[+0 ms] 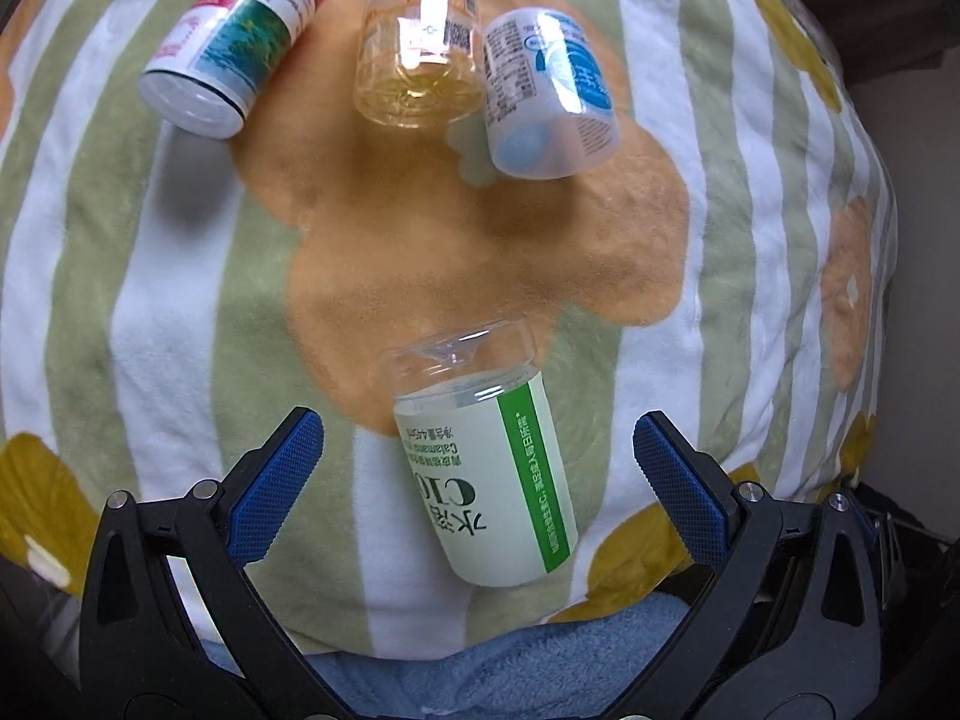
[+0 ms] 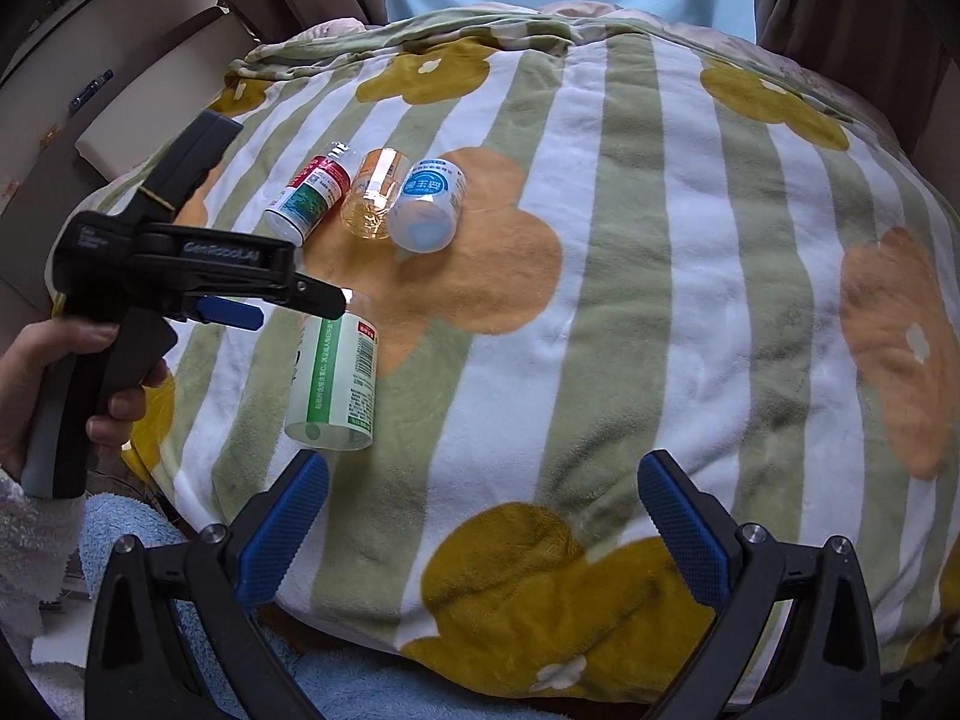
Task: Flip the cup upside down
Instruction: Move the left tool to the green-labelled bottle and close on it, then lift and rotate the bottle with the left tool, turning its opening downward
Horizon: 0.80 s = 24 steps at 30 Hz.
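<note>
A clear plastic cup with a green and white label (image 1: 486, 468) lies on its side on the striped flower blanket, between my left gripper's (image 1: 479, 462) open blue fingers; the pads stand apart from it on both sides. In the right wrist view the same cup (image 2: 336, 384) lies under the left gripper (image 2: 288, 306), its open mouth toward the camera. My right gripper (image 2: 483, 510) is open and empty, just right of the cup and nearer the blanket's front edge.
Three more cups lie on the orange flower further back: red and green (image 1: 240, 42), clear orange (image 1: 420, 42) and blue and white (image 1: 549, 96). The blanket (image 2: 660, 300) covers a rounded cushion. A light blue towel (image 1: 510, 666) lies at the front edge.
</note>
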### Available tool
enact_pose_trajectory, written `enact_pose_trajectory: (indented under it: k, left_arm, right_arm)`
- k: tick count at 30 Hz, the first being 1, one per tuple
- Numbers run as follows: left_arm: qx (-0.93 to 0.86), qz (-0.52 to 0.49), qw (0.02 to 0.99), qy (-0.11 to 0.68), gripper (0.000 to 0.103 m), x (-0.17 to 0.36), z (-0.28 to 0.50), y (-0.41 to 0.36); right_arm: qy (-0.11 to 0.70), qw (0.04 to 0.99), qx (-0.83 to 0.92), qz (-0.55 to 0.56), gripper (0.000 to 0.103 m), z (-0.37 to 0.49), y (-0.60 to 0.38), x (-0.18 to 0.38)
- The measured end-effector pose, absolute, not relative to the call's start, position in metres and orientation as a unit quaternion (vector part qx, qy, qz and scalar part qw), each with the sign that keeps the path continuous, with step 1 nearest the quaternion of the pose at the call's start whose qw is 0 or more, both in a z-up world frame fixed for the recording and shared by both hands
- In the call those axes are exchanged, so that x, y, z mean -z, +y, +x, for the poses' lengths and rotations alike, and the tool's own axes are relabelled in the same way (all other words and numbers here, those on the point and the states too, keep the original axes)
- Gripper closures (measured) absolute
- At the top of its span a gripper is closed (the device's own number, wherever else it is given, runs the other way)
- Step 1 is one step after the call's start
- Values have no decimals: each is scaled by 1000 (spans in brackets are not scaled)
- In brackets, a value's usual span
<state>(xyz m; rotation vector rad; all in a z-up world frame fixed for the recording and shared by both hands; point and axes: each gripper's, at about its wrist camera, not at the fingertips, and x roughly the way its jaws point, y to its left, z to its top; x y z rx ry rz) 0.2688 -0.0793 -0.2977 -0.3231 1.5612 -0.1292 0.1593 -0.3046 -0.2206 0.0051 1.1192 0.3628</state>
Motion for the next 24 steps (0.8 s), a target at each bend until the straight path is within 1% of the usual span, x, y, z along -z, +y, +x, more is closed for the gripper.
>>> enact_pose_trajectory:
  k: [5, 6, 7, 9, 11, 13, 14, 20, 22, 24]
  left_arm:
    - [19, -155, 679, 717, 2, 326, 283, -83]
    - [15, -156, 677, 719, 5, 330, 286, -83]
    - [14, -155, 675, 721, 12, 334, 288, -84]
    - [15, -146, 669, 729, 22, 341, 289, -87]
    - [12, -135, 668, 732, 25, 345, 290, -88]
    - [13, -132, 669, 731, 35, 348, 290, -86]
    - [15, -135, 669, 730, 37, 348, 290, -86]
    - [37, -119, 698, 705, 38, 332, 290, -78]
    - [48, -117, 724, 678, 38, 317, 292, -83]
    - [64, -100, 764, 634, 39, 296, 287, -84]
  right_arm:
    - [525, 833, -176, 10, 0, 156, -315, 228]
    - [525, 832, -177, 12, 0, 155, -317, 230]
    - [525, 832, -178, 14, 0, 155, -318, 231]
    - [526, 831, -180, 18, 0, 154, -322, 233]
    - [528, 829, -182, 21, 0, 155, -324, 236]
    - [530, 828, -183, 22, 0, 157, -325, 239]
    - [531, 827, -184, 23, 0, 158, -325, 240]
    - [531, 824, -192, 32, 0, 162, -319, 242]
    - [530, 825, -195, 34, 0, 163, -317, 242]
    - [529, 825, -196, 33, 0, 163, -314, 241]
